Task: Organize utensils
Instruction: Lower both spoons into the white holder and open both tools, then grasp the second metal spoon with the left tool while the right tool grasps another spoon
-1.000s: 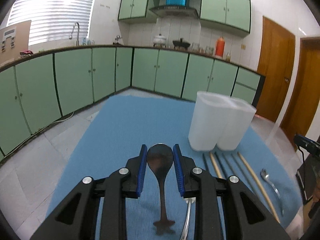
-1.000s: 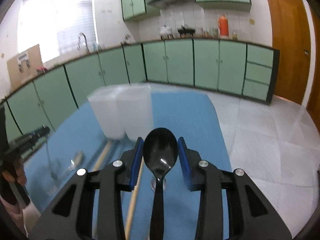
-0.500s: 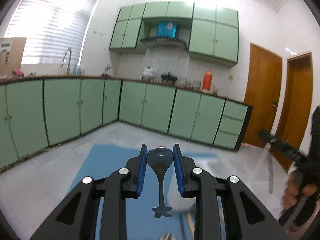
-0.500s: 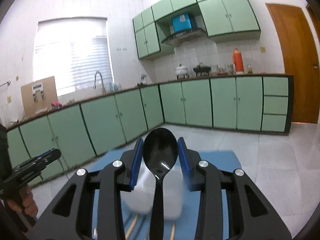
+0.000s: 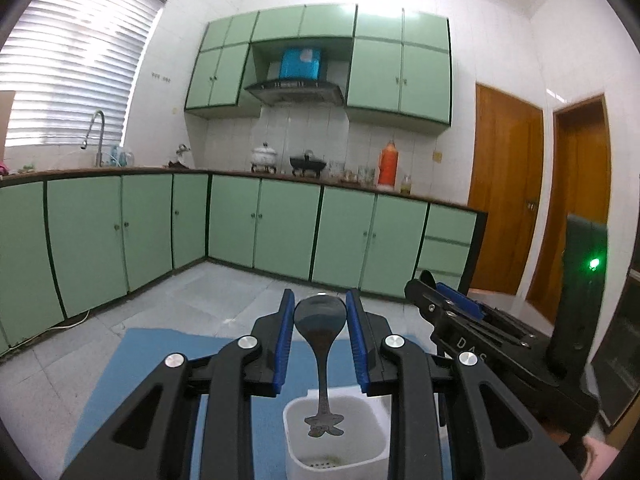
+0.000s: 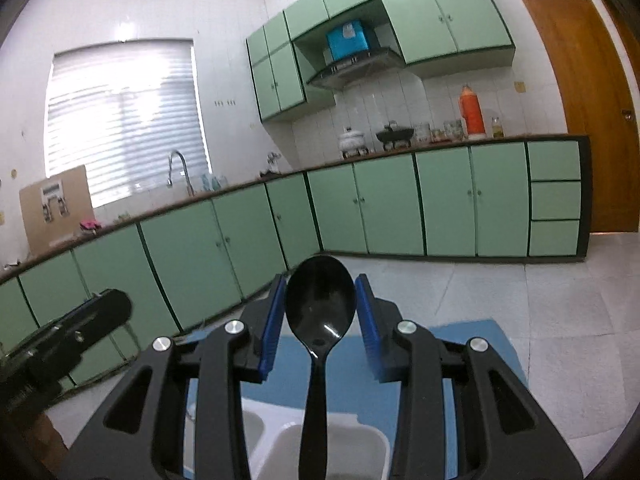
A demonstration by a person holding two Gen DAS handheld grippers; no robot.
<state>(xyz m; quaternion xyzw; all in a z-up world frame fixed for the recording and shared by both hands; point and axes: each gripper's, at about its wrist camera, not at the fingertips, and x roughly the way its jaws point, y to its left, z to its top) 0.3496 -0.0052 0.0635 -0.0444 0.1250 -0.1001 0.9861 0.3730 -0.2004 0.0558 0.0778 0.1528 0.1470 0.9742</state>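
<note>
Both grippers clamp a spoon by the bowl, handle hanging down for a drop — left gripper [image 5: 320, 338] brown spoon [image 5: 321, 334], right gripper [image 6: 320, 322] black spoon [image 6: 320, 312], over white holder [image 5: 336, 436].

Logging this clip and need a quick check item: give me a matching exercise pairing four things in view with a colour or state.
Things:
1. left gripper
2. right gripper
3. utensil holder
4. mat

Descriptions:
A. blue, under the holder
B. white, below both spoons
C. holds glossy black spoon
D. holds dark spoon with figure-shaped handle end

Pairs: 1-D, 2-C, 3-B, 4-A
</note>
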